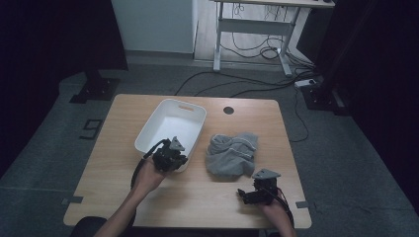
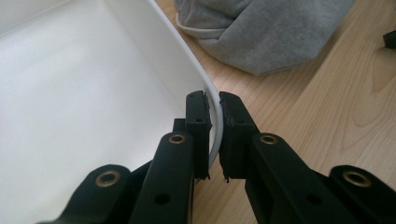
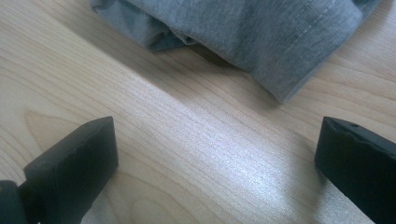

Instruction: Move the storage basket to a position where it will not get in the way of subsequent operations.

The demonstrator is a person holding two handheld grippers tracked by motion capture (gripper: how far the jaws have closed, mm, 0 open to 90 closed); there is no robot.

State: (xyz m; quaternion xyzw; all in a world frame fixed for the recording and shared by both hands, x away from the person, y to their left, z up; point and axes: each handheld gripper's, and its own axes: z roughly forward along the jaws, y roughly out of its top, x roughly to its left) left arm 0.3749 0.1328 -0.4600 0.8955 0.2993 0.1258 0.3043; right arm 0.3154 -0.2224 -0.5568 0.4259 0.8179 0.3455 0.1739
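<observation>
A white plastic bin (image 1: 170, 123) stands on the wooden table (image 1: 123, 163), left of a crumpled grey garment (image 1: 231, 154). My left gripper (image 1: 174, 160) is at the bin's near right corner. In the left gripper view (image 2: 214, 135) its jaws are clamped on the bin's rim (image 2: 187, 70), one jaw inside and one outside. My right gripper (image 1: 247, 195) rests low over the table near the front edge, just short of the garment (image 3: 243, 28). Its jaws (image 3: 215, 163) stand wide open with bare wood between them.
A round cable hole (image 1: 228, 110) sits in the table's far edge. Beyond the table are a desk frame (image 1: 257, 29) and cables (image 1: 237, 81) on the grey floor. Bare wood lies left of the bin and along the front edge.
</observation>
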